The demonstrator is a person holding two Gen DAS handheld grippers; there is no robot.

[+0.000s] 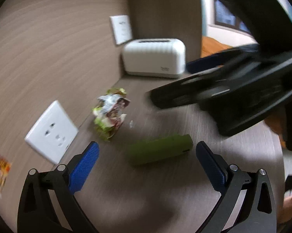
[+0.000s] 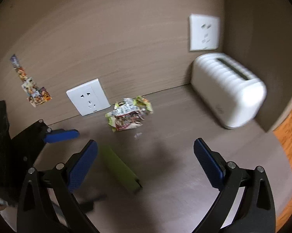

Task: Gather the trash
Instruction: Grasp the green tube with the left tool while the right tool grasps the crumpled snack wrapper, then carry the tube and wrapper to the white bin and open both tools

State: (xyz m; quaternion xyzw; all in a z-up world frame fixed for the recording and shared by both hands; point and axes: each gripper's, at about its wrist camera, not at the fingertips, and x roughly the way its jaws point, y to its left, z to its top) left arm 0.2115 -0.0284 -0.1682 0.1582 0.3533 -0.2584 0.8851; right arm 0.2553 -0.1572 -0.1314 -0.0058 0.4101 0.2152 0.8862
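Observation:
A crumpled green and silver snack wrapper (image 1: 111, 112) lies on the grey wooden desk near the back wall; it also shows in the right wrist view (image 2: 129, 113). A green oblong object (image 1: 159, 151) lies flat on the desk just ahead of my left gripper (image 1: 146, 149), which is open and empty. In the right wrist view the green object (image 2: 120, 169) lies between the fingers of my right gripper (image 2: 145, 149), nearer the left one; that gripper is open and empty. A tiny white scrap (image 2: 137, 135) lies by the wrapper.
A white toaster (image 2: 227, 91) stands in the back right corner. White wall sockets (image 2: 87, 97) (image 2: 204, 32) and stickers (image 2: 31, 87) are on the wall. The right gripper's black body (image 1: 233, 91) hangs over the desk in the left view. An orange surface (image 2: 289, 136) lies beyond the desk's right edge.

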